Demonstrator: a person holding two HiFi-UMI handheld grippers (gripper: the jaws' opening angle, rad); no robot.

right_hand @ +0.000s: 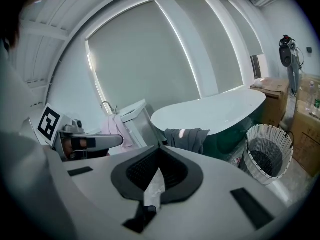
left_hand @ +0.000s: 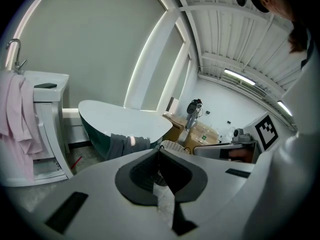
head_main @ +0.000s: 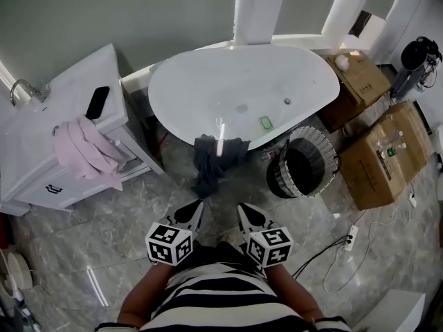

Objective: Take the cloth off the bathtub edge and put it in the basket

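One dark cloth (head_main: 216, 159) hangs over the near rim of the bathtub (head_main: 235, 81). Its long axis runs from the rim down toward the floor, straight ahead of both pairs of fingertips and well apart from them. One basket (head_main: 278, 177) stands ahead and to the right of the right gripper (head_main: 247, 214). That gripper and the left gripper (head_main: 194, 211) are both clenched tight, holding nothing.

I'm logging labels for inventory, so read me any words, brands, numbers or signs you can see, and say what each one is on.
No text can be read in any view.
Cube on the left claw: black-and-white square pattern, no letters.
Cube on the right claw: the same kind of pattern, no letters.
Label on the cardboard box: too small to read.
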